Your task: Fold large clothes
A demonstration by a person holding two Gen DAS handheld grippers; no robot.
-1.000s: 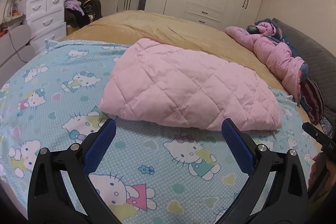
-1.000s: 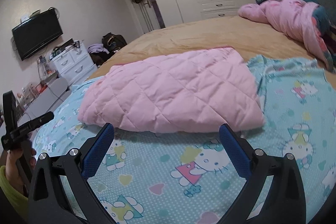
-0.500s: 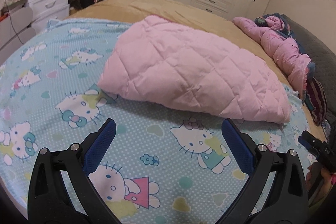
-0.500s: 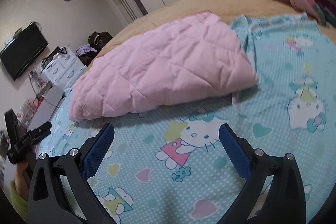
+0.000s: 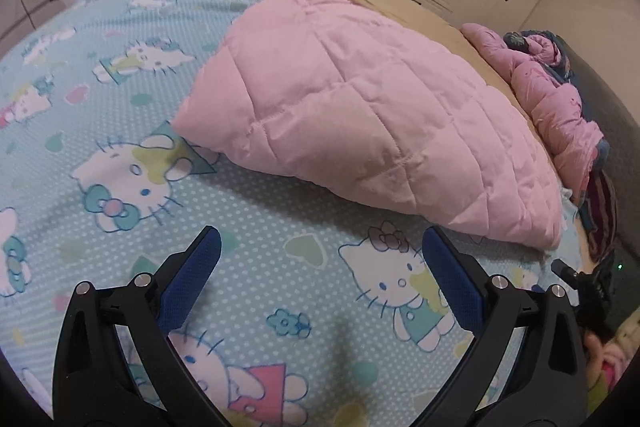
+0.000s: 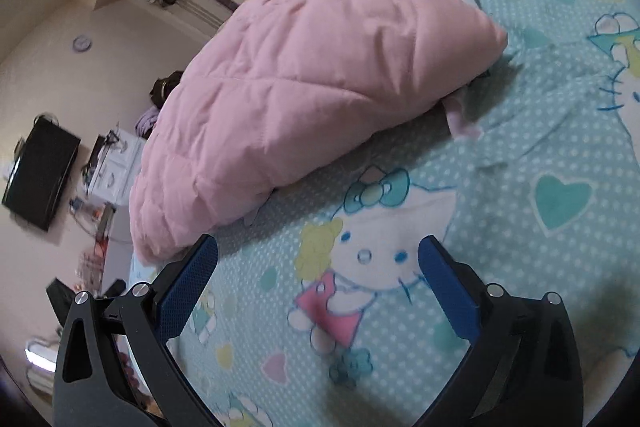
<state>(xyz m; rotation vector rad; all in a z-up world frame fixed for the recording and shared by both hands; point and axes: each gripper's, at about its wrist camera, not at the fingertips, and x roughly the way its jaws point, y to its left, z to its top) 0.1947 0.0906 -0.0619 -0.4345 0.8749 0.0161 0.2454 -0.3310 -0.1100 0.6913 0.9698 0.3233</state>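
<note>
Both grippers had dropped closer to the bed since a second earlier, the right one tilting sharply. Ahead of the left gripper [image 5: 316, 259], whose blue pads were spread wide and empty, the folded pink quilted coat [image 5: 360, 119] lay on the cartoon-cat sheet [image 5: 120, 163], just beyond the fingertips. The right gripper [image 6: 318, 267] was likewise spread, holding nothing, with the coat [image 6: 320, 75] ahead and to its left, its near corner just beside the left pad [image 6: 188, 291].
</note>
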